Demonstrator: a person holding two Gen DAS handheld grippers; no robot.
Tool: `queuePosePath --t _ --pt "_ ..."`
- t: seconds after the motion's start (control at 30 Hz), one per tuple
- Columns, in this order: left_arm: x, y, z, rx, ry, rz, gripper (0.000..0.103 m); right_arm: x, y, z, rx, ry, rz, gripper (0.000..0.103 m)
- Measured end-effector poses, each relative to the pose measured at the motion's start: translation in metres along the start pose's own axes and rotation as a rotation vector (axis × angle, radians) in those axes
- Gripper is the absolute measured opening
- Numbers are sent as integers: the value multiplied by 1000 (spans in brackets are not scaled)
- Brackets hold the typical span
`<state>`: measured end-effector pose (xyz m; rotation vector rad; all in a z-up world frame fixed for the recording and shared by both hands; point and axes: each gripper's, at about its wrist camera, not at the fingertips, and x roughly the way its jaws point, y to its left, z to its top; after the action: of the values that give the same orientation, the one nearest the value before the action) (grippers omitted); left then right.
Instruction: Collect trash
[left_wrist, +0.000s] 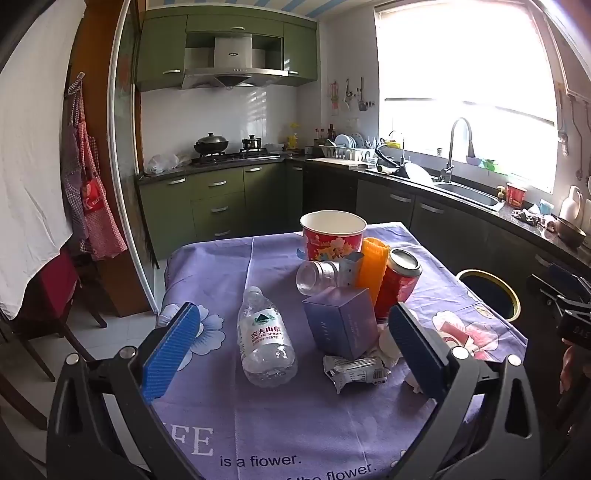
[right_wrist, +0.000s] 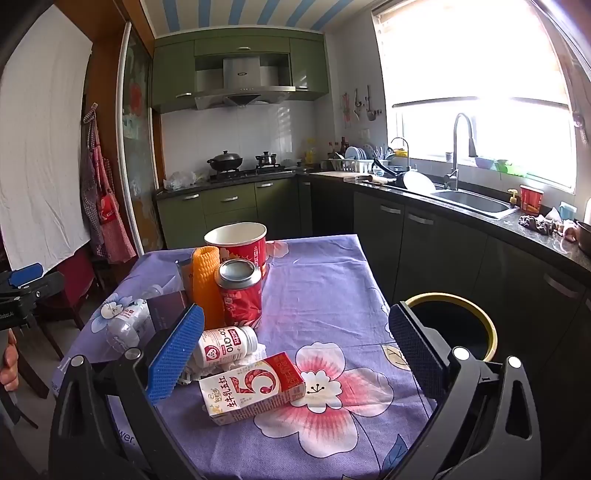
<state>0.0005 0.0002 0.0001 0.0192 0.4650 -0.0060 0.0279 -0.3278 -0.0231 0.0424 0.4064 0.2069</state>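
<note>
Both sets of jaws gape wide, holding nothing. The left gripper (left_wrist: 295, 347) hovers over the water bottle (left_wrist: 266, 341) lying on the worktop (left_wrist: 221, 266); the right gripper (right_wrist: 295, 350) faces the milk carton (right_wrist: 251, 387). The bin (right_wrist: 476, 317) waits right beside the worktop's edge, handy for dropping.

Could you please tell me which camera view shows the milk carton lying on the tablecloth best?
The right wrist view: the milk carton lies there whole and unobstructed, its printed face readable. The left wrist view does not show it clearly; the purple box and other trash crowd that area.
</note>
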Motion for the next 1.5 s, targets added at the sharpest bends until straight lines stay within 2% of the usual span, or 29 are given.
queuePosePath --t 1.5 --pt "3 -7 -7 -1 2 2 97 5 -1 -6 7 9 -2 99"
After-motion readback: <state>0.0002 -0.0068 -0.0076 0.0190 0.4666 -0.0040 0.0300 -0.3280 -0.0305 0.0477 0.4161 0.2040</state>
